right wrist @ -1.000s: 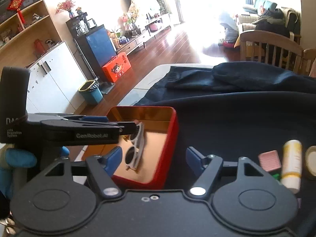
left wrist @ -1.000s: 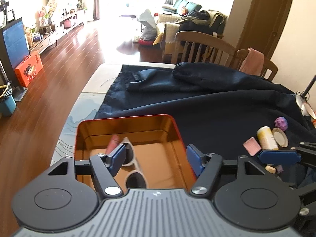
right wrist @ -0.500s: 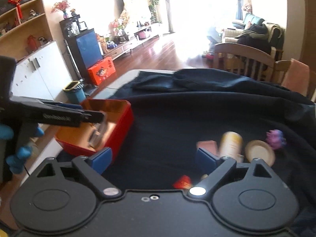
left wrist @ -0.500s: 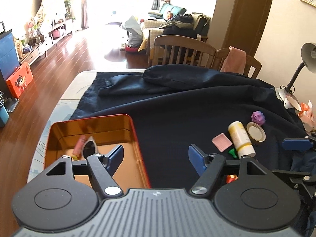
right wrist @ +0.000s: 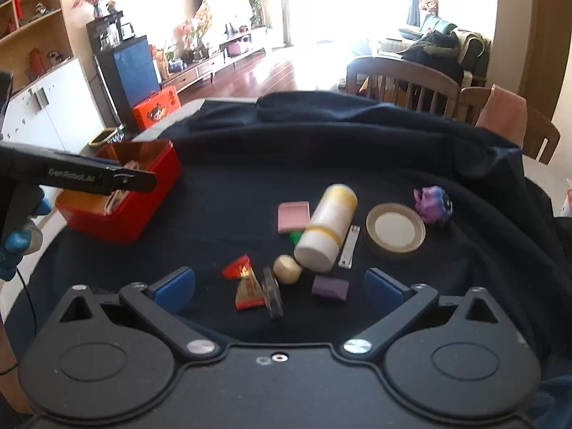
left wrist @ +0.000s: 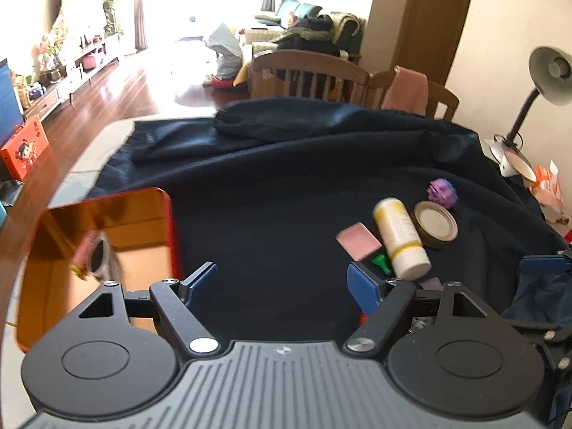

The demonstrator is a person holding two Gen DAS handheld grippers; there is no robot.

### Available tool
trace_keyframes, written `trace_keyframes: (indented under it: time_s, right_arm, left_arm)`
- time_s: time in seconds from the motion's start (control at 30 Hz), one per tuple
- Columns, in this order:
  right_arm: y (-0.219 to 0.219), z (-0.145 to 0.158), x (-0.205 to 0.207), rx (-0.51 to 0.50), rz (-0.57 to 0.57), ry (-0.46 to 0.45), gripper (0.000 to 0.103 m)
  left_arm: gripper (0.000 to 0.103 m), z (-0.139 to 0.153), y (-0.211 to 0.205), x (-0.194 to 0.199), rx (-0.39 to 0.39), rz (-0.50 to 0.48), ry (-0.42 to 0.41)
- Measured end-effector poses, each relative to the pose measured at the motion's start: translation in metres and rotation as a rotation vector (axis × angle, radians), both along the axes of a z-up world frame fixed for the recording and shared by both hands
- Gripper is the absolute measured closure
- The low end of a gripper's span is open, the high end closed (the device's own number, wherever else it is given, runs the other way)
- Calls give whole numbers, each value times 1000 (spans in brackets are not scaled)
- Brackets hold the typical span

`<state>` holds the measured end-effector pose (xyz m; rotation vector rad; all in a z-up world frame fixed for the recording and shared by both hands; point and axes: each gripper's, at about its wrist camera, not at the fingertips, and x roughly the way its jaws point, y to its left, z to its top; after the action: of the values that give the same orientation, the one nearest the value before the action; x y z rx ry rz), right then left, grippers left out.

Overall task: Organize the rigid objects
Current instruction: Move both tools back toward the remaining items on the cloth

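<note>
Red tin box (right wrist: 121,214), gold-lined, sits at the left edge of the cloth-covered tabletop (right wrist: 250,164) w/ a pair of white-framed sunglasses (left wrist: 102,257) and a pinkish tube-like item (left wrist: 84,254) already inside, so sorting looks begun but far from done. Most rigid items lie loose on the dark cloth, well apart from the box: white-and-yellow bottle (right wrist: 327,228) on its side, pink block (right wrist: 294,217) just beside it, green piece (right wrist: 296,236) tucked under the bottle, round lid (right wrist: 395,230), purple toy figure (right wrist: 432,203), metal clip (right wrist: 350,246), purple block (right wrist: 329,287), beige ball (right wrist: 286,269), red snack packet (right wrist: 245,282), clear disc (right wrist: 272,292).

Right hand-held gripper (right wrist: 279,287) hangs over the pile, jaws spread wide, nothing between them. Left hand-held gripper (left wrist: 284,284) likewise gapes empty, between box and pile. Judged: roughly ten items left to box.

Only legible text: "GenRobot.AI" on the left unit's arm, seen from the right wrist. Bottle label and packet print too blurred to read.
</note>
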<state>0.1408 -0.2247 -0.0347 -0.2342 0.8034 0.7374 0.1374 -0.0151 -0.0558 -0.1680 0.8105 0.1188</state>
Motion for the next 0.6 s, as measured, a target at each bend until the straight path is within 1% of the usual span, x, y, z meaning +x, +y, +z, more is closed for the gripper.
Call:
trace_keyframes:
  time_s: [0.17, 0.3, 0.43, 0.6]
  right_arm:
    - [-4, -13, 5, -29, 23, 15, 2]
    - [-5, -22, 10, -34, 48, 35, 5]
    - [3, -33, 11, -61, 91, 45, 9]
    - [15, -43, 11, -90, 157, 39, 16]
  left_arm:
    - [24, -17, -23, 9, -26, -20, 44]
    - [24, -35, -34, 16, -35, -18, 91]
    - [24, -54, -42, 24, -44, -15, 138]
    - [24, -69, -50, 32, -48, -36, 157]
